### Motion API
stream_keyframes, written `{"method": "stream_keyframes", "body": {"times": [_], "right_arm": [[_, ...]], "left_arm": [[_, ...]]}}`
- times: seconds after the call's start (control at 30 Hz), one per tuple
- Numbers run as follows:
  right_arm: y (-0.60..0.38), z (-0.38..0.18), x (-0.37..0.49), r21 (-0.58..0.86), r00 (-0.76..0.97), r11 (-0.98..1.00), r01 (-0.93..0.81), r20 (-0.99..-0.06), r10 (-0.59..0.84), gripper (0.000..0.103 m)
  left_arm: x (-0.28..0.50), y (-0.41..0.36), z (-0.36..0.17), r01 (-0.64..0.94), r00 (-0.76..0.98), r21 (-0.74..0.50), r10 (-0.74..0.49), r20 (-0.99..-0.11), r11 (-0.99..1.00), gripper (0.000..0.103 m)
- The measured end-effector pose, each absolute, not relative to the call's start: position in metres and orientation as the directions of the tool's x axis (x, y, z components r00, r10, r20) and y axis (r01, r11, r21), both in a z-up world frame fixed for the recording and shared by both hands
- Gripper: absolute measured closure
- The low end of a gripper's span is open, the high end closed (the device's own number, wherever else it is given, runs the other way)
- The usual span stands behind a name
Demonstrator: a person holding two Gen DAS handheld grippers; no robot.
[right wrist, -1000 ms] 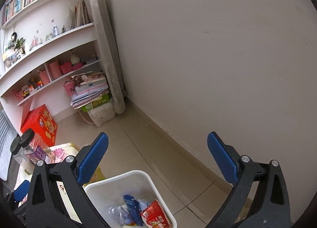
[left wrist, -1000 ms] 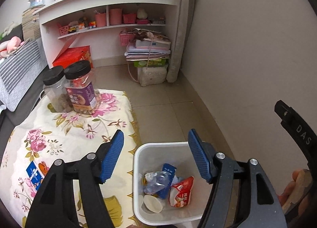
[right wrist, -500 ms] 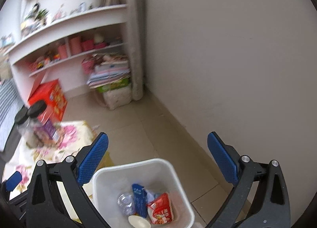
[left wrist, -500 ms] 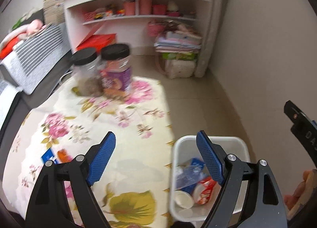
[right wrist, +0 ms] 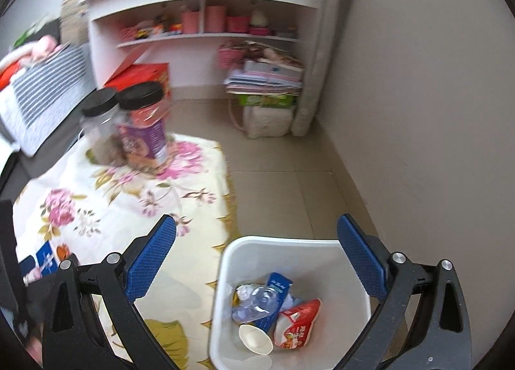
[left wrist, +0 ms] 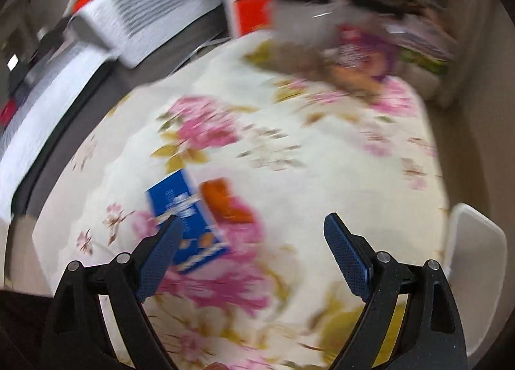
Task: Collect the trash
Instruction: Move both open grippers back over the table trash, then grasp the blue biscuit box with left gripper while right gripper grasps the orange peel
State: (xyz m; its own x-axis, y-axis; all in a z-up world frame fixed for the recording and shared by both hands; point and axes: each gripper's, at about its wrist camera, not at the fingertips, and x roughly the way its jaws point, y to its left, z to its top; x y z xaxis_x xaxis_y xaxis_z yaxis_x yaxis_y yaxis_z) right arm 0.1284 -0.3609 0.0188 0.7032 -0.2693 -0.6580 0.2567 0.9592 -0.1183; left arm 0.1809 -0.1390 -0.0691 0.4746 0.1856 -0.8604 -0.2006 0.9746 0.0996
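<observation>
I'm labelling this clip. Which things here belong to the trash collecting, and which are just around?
Job:
white bin
blue carton
orange wrapper
left gripper, jaws opening, empty

Just around:
two black-lidded jars
floral cloth
red box
shelf

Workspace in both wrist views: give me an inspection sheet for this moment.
Surface: cream floral tablecloth, beside tiled floor.
Job's things: white plastic bin holding a clear bottle, red packet, paper cup; blue carton and orange wrapper lying on the cloth.
Clutter: two black-lidded jars.
Grippers: left gripper opening, empty, blurred; right gripper open, empty.
Cables: nothing seen.
Surroundings: white shelves, red box, beige wall.
</observation>
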Motion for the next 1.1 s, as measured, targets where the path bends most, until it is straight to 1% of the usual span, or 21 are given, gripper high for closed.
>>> {"method": "stream_keyframes", "body": {"times": [0.17, 0.27, 0.4, 0.43, 0.47, 0.5, 0.53, 0.57, 0.6, 0.73, 0.83, 1.0, 1.1], "right_arm": [[-0.337, 0.012, 0.137, -0.163, 0.695, 0.966, 0.199, -0.672, -0.257, 0.007], [-0.329, 0.008, 0.144, -0.175, 0.685, 0.968, 0.178, -0.684, -0.250, 0.007], [-0.317, -0.001, 0.154, -0.183, 0.671, 0.972, 0.149, -0.703, -0.236, 0.007], [-0.313, -0.003, 0.157, -0.181, 0.666, 0.974, 0.137, -0.711, -0.226, 0.007], [-0.310, -0.006, 0.159, -0.179, 0.662, 0.976, 0.126, -0.718, -0.217, 0.007], [-0.304, -0.009, 0.163, -0.173, 0.654, 0.979, 0.106, -0.730, -0.199, 0.007], [-0.300, -0.011, 0.165, -0.167, 0.650, 0.982, 0.092, -0.737, -0.186, 0.007], [-0.295, -0.014, 0.168, -0.161, 0.644, 0.984, 0.073, -0.746, -0.170, 0.007], [-0.286, -0.018, 0.172, -0.155, 0.635, 0.987, 0.042, -0.759, -0.146, 0.007], [-0.253, -0.031, 0.180, -0.162, 0.611, 0.984, -0.070, -0.787, -0.086, 0.007], [-0.223, -0.042, 0.184, -0.167, 0.590, 0.970, -0.176, -0.807, -0.032, 0.007], [-0.168, -0.068, 0.186, -0.193, 0.550, 0.918, -0.346, -0.835, 0.032, 0.007], [-0.143, -0.085, 0.190, -0.172, 0.510, 0.891, -0.420, -0.857, 0.075, 0.008]], "left_arm": [[0.190, -0.093, -0.099, -0.257, 0.335, 0.121, 0.206, -0.919, 0.959, 0.016], [0.198, -0.081, -0.119, -0.233, 0.261, 0.128, 0.189, -0.947, 0.964, 0.016], [0.205, -0.071, -0.137, -0.206, 0.226, 0.113, 0.160, -0.961, 0.972, 0.015], [0.205, -0.067, -0.136, -0.208, 0.235, 0.094, 0.143, -0.961, 0.974, 0.016], [0.206, -0.064, -0.137, -0.210, 0.234, 0.087, 0.136, -0.963, 0.974, 0.019], [0.206, -0.058, -0.136, -0.206, 0.236, 0.060, 0.110, -0.965, 0.977, 0.027], [0.205, -0.053, -0.135, -0.196, 0.236, 0.029, 0.076, -0.969, 0.980, 0.032], [0.205, -0.049, -0.134, -0.188, 0.231, 0.013, 0.057, -0.971, 0.982, 0.037], [0.204, -0.045, -0.134, -0.180, 0.222, 0.008, 0.048, -0.974, 0.984, 0.038], [0.197, -0.023, -0.131, -0.150, 0.210, -0.018, 0.014, -0.978, 0.988, 0.040], [0.192, 0.002, -0.127, -0.169, 0.220, -0.035, 0.003, -0.976, 0.985, 0.041], [0.180, 0.041, -0.107, -0.198, 0.285, 0.014, 0.071, -0.956, 0.980, 0.041], [0.169, 0.062, -0.098, -0.208, 0.338, 0.053, 0.123, -0.933, 0.977, 0.041]]}}
